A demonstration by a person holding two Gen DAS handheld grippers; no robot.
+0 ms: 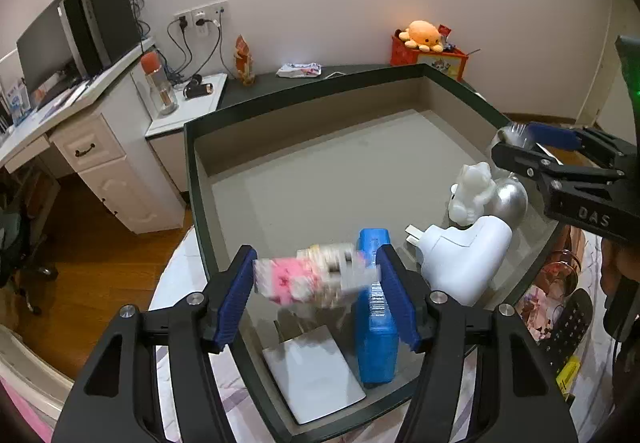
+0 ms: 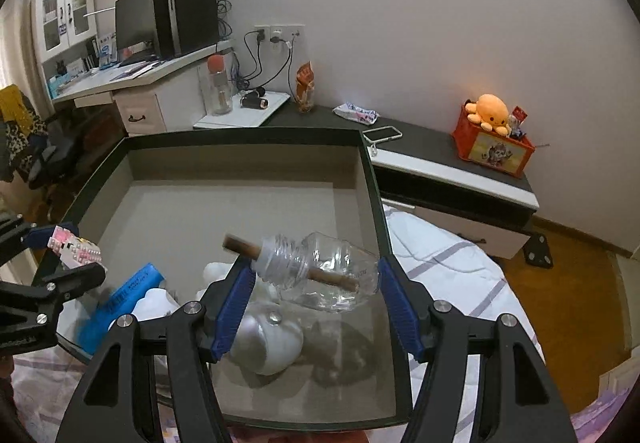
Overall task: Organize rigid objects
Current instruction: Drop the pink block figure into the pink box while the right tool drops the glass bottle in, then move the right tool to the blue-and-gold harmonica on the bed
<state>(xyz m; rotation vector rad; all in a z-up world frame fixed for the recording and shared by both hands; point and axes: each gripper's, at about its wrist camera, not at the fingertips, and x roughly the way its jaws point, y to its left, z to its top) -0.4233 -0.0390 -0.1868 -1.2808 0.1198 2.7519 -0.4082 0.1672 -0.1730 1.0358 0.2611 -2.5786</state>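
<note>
Bottle (image 2: 324,275) and blocks (image 1: 312,277) above box (image 2: 372,179)

A bed with a white sheet with pale purple stripes (image 2: 448,267) carries a large shallow box with dark green rim and beige inside (image 1: 320,183). The box lies directly on the sheet. On the box floor rest a white flat rectangular card (image 1: 316,375), a blue plastic case (image 1: 376,339), a big white plug adapter (image 1: 460,259), a white small figurine (image 1: 472,191) and a silver round ball (image 1: 510,199). Beside the box, on the sheet, lies a black remote control (image 1: 568,327).
</note>
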